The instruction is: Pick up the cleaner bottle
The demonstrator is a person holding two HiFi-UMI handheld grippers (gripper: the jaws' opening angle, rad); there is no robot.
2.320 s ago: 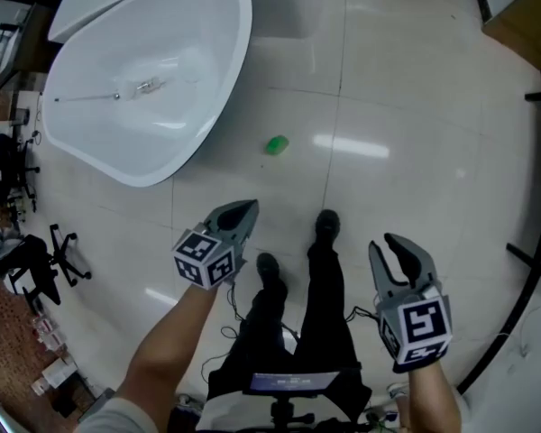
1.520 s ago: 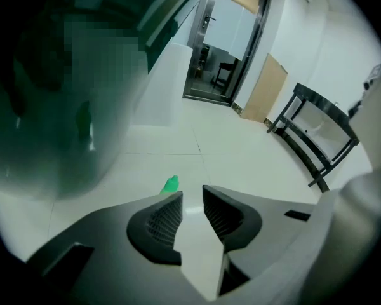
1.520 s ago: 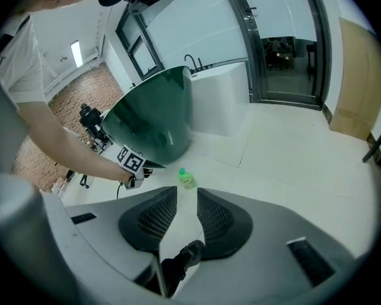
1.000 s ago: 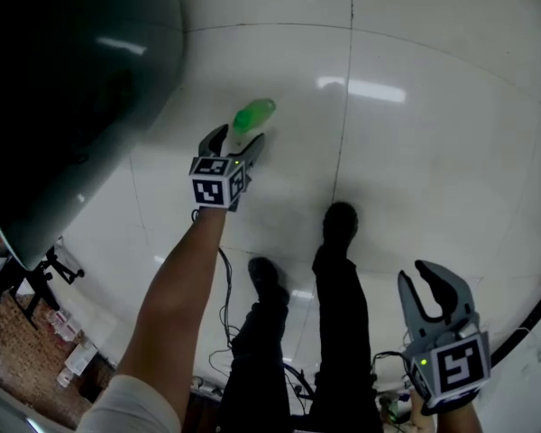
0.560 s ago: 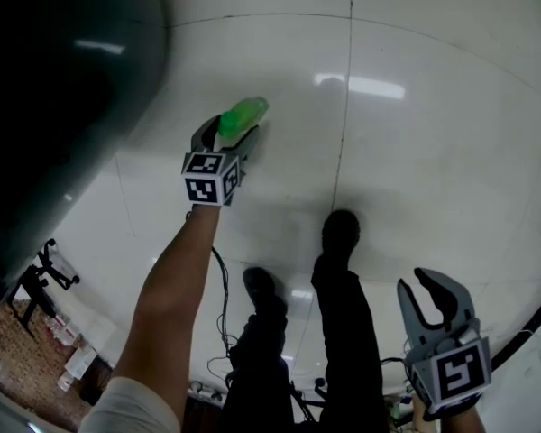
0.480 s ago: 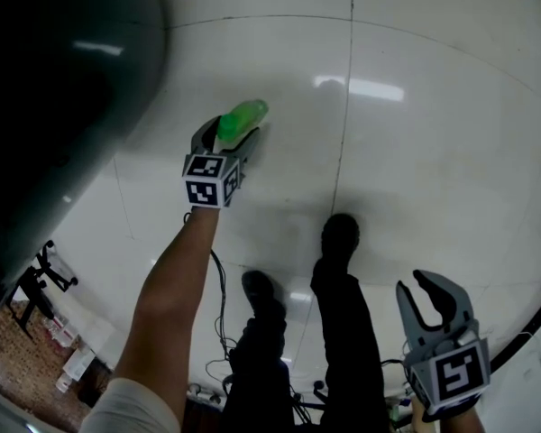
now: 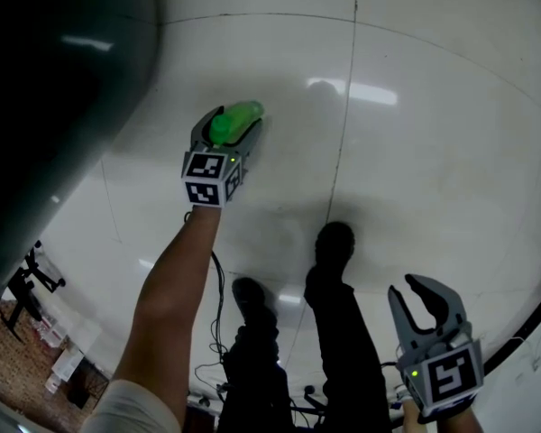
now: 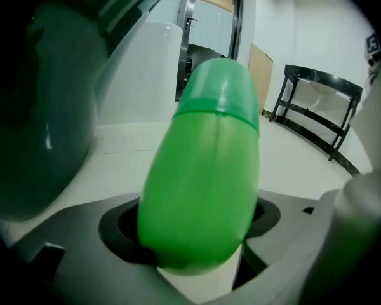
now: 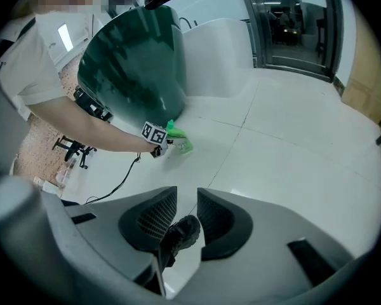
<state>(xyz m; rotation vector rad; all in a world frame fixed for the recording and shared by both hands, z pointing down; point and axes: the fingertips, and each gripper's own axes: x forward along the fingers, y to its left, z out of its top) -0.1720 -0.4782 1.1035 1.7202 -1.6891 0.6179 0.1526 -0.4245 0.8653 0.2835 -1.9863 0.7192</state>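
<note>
Over white floor tiles (image 7: 433,152), the left tongs (image 7: 227,133) are clamping the green cleaner bottle (image 7: 235,120) ready for lifting, while the right tongs (image 7: 421,298) are idling open.

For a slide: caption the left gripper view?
Left hand-held gripper shut on the green cleaner bottle, white floor behind.

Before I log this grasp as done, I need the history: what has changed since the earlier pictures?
The left gripper reached forward and down and closed on the green cleaner bottle, which earlier lay free on the floor with both grippers held back from it. The right gripper stayed open and empty, hanging low on the right.
</note>
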